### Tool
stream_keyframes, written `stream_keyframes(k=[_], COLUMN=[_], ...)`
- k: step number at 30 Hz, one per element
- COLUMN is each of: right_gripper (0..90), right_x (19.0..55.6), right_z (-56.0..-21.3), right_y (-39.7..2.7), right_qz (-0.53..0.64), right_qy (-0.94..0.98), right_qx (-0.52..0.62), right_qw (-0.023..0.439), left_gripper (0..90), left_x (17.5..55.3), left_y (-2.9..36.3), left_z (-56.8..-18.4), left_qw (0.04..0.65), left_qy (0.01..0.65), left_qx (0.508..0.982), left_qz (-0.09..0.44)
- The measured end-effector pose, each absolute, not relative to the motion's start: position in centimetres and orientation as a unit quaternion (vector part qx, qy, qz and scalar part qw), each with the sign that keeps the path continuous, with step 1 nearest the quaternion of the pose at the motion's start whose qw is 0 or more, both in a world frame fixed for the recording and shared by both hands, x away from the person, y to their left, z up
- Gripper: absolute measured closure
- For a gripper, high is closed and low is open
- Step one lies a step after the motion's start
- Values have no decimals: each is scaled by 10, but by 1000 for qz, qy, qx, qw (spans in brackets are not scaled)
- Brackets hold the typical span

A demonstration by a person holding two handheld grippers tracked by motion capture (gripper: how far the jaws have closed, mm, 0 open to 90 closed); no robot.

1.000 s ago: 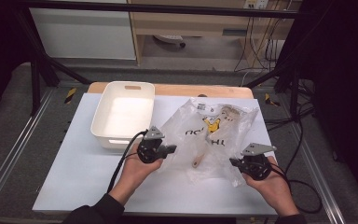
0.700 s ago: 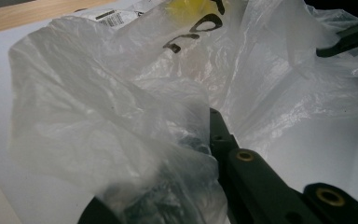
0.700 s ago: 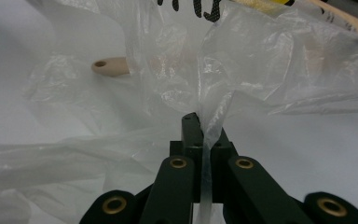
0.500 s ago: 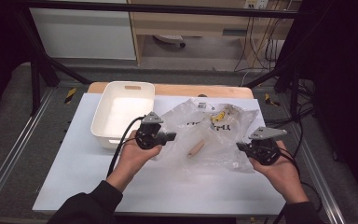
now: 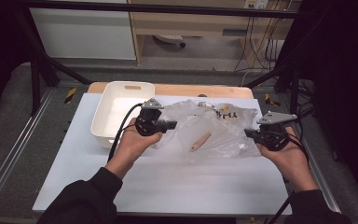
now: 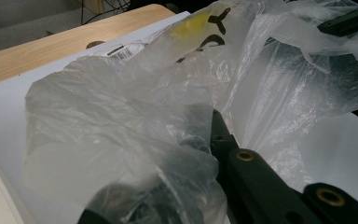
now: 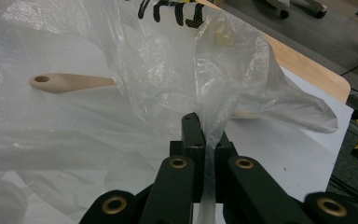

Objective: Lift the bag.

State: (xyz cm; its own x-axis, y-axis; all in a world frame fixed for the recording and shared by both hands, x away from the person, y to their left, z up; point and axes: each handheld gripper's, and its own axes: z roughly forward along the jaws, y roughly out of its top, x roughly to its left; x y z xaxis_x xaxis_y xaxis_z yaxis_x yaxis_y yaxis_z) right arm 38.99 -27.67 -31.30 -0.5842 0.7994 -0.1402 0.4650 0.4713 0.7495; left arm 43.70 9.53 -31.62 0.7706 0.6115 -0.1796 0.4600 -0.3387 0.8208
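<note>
Both grippers farther apart, jaws clamped on plastic bag.

A white tub sits at the white table's far-left corner.

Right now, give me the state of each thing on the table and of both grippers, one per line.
Clear plastic bag: crumpled, pulled between both grippers above the table.
Wooden utensil handle: inside the bag, lying flat.
White bin: upright, looks empty.
Left gripper: bag film draped over its jaws; grip unclear.
Right gripper: shut on a fold of the bag.
</note>
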Motion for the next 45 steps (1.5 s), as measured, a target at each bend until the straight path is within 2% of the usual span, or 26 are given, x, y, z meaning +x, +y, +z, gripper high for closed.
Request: stream_keyframes(k=[22, 45], right_gripper=[900, 900], right_x=[408, 434], right_z=[-300, -253], right_y=[-274, -286], right_qz=[359, 372], right_qy=[815, 796], right_qx=[389, 405], right_qw=[235, 254], left_gripper=[900, 900], left_x=[450, 483], left_y=[100, 130], left_z=[-299, -257], left_qw=[481, 491], left_qy=[329, 358], left_qx=[808, 789], left_qz=[89, 94])
